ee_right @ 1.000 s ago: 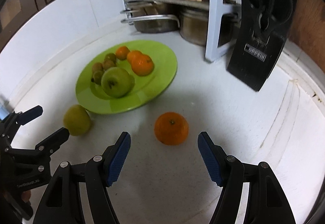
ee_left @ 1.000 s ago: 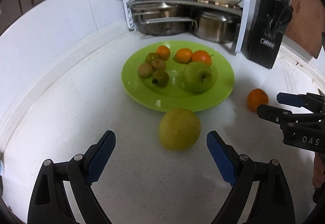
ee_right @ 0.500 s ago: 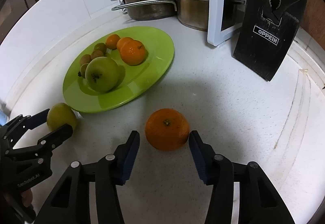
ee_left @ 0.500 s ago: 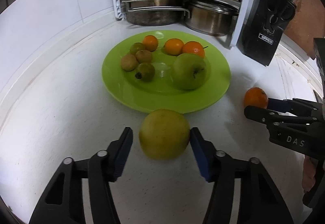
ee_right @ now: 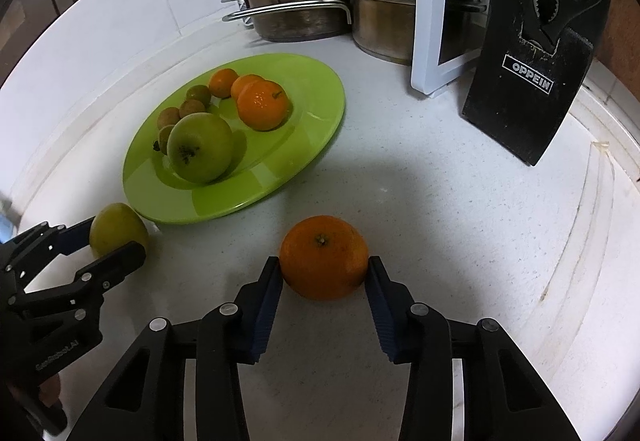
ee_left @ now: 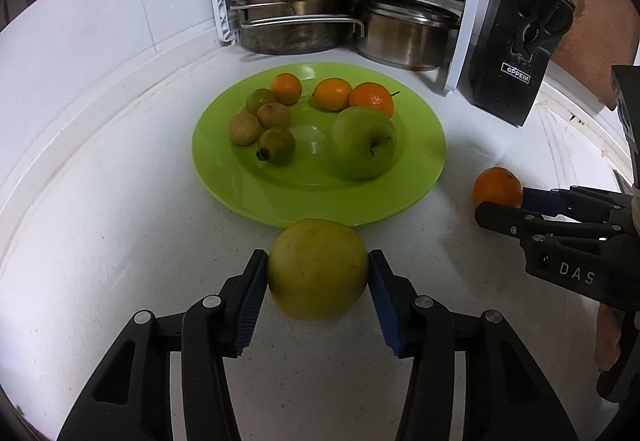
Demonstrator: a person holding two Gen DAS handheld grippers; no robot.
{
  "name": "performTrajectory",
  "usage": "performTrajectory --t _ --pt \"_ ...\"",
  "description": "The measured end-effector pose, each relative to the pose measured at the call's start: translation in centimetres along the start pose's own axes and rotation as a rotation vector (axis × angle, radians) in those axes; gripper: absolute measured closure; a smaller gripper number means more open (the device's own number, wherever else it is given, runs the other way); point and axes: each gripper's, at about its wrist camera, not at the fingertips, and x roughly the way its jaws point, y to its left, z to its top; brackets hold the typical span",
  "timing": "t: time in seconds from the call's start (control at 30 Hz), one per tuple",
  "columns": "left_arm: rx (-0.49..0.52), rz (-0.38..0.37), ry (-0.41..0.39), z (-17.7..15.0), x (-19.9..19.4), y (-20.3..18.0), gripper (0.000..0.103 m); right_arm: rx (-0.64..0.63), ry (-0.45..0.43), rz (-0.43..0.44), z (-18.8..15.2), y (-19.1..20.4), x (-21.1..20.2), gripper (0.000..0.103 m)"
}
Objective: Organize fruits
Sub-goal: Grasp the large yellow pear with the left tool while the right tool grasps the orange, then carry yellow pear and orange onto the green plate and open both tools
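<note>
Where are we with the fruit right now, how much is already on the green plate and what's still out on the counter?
Done: the plate already holds a green apple, three oranges and four small brownish-green fruits. In hand: the left claw is closing on the yellow-green apple just off the rim, and the right claw is closing on the loose orange; both fruits sit on the counter. Left: lift both onto the plate.

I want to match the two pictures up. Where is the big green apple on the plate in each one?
Left wrist view: the green apple lies right of the middle of the green plate, above the picture's centre.
Right wrist view: the green apple sits at the left, on the near part of the plate.
Shared landmark: the black knife block marked OPPEIN.
</note>
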Motion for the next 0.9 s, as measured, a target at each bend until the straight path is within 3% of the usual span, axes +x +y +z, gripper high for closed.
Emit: performTrajectory --t 0.37,0.9 --pt "-0.015 -0.019 -0.05 0.3 -2.5 -0.1 0.053 -0.014 -0.057 0.029 0.2 0.9 -2.7 0.06" --pt "-0.004 -0.034 -0.206 3.4 -8.0 0.1 0.053 -0.063 -0.198 0.1 2.7 3.2 -8.0 0.06"
